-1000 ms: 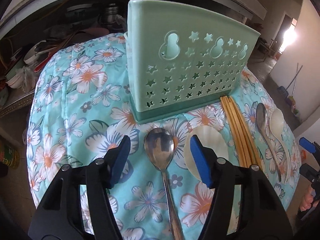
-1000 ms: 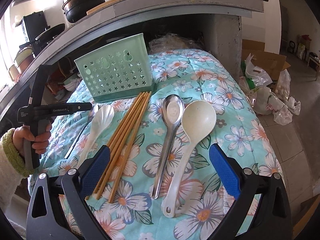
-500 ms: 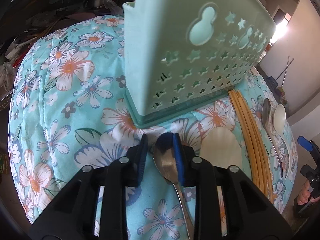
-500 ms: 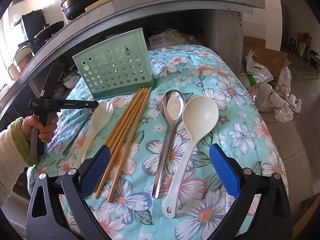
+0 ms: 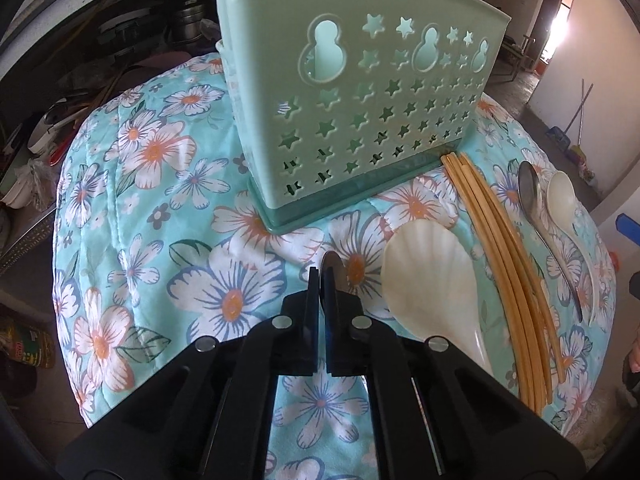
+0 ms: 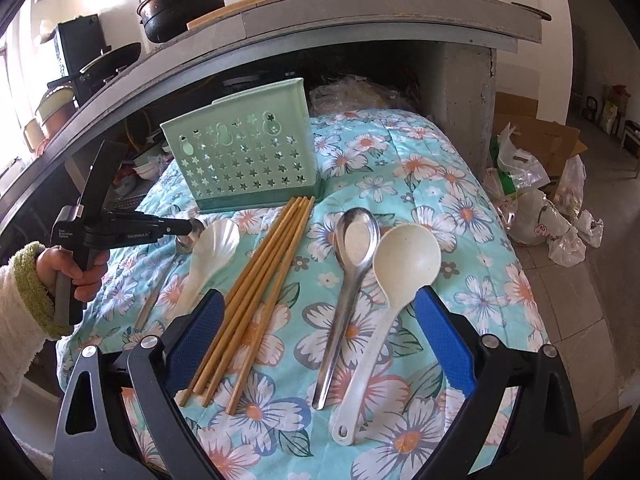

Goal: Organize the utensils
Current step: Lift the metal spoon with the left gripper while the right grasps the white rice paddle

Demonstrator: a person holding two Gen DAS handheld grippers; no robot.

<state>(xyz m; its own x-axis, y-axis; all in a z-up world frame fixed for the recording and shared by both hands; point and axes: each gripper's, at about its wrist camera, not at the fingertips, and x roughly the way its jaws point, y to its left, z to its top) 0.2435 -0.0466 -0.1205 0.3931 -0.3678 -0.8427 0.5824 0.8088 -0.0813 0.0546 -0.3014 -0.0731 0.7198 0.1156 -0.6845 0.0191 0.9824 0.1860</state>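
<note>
We work on a bench [image 6: 460,216] covered with a quilted turquoise cloth [image 5: 132,216] printed with white flowers. A concrete counter [image 6: 360,20] overhangs the far side, carrying a black pot [image 6: 182,4], and pans and dishes crowd the dark space under it. Plastic bags [image 6: 552,216] and a cardboard box [image 6: 536,136] lie on the tiled floor off the bench's right edge.

A green utensil holder [image 5: 360,92] pierced with stars stands upright near the far side. In front of it lie, left to right, a metal spoon [image 5: 334,270], a shell-shaped white spoon [image 5: 432,280], a bundle of chopsticks [image 6: 260,288] whose tips touch the holder's base, a second metal spoon [image 6: 352,264] and a cream ladle [image 6: 396,276].

Our left tongs [image 5: 322,280] are pressed together on the first spoon's bowl, just in front of the holder. Our right tongs [image 6: 316,344] have narrowed slightly but stand spread wide above the near edge, pinching nothing, with the chopsticks, second spoon and ladle between them. The cloth left of the holder is bare.
</note>
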